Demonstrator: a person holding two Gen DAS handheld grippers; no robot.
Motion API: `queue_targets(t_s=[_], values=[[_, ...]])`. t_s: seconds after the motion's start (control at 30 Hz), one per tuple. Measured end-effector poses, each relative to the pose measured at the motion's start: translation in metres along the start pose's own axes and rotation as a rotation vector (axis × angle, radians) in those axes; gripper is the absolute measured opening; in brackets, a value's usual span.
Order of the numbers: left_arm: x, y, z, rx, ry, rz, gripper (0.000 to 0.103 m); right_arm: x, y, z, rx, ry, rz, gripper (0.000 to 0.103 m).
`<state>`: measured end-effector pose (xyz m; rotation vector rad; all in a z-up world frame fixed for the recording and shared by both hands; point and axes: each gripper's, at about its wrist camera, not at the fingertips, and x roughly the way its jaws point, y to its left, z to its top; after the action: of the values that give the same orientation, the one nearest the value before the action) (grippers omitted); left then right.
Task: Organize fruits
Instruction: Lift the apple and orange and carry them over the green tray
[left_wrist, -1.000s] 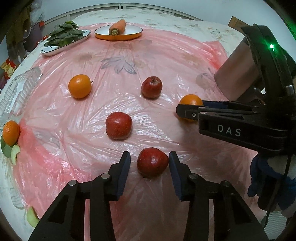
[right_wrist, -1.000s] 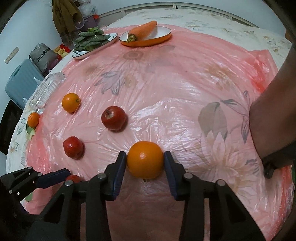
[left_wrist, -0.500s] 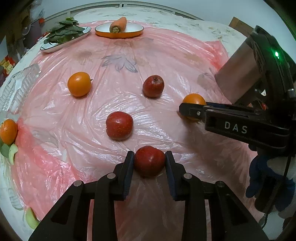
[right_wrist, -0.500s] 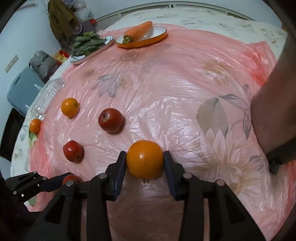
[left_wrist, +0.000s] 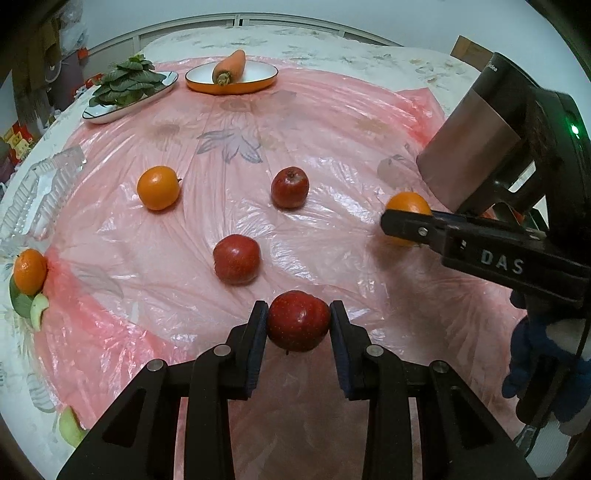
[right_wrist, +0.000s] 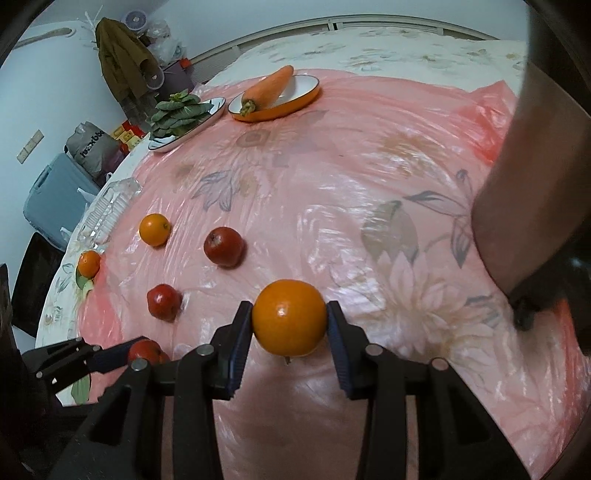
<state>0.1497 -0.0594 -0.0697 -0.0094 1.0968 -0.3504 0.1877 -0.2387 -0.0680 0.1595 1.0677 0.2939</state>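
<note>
The left gripper (left_wrist: 298, 325) is clamped on a red apple (left_wrist: 298, 320), both pads pressed against its sides, low over the pink plastic sheet (left_wrist: 295, 122). The right gripper (right_wrist: 289, 325) is clamped on an orange (right_wrist: 289, 317) in the same manner, to the right of the left one. On the sheet lie two more apples (left_wrist: 236, 259) (left_wrist: 290, 187) and a second orange (left_wrist: 158, 187); a third orange (left_wrist: 29, 271) sits at the sheet's left edge. At the far side stand a plate with a carrot (left_wrist: 229, 68) and a plate of greens (left_wrist: 125, 85).
</note>
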Motion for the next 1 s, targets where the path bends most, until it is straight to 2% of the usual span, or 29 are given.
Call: queue_targets(t_s=[0.43, 1.0], values=[[-0.011, -0.033, -0.01, 0.054, 0.032, -0.009, 0.029, -0.045, -0.034, -0.04, 0.077, -0.001, -0.021, 0.06], [-0.014, -0.106, -0.005, 0.162, 0.047, -0.053, 0.029, -0.099, -0.082, -0.073, 0.136, -0.029, -0.081, 0.06]])
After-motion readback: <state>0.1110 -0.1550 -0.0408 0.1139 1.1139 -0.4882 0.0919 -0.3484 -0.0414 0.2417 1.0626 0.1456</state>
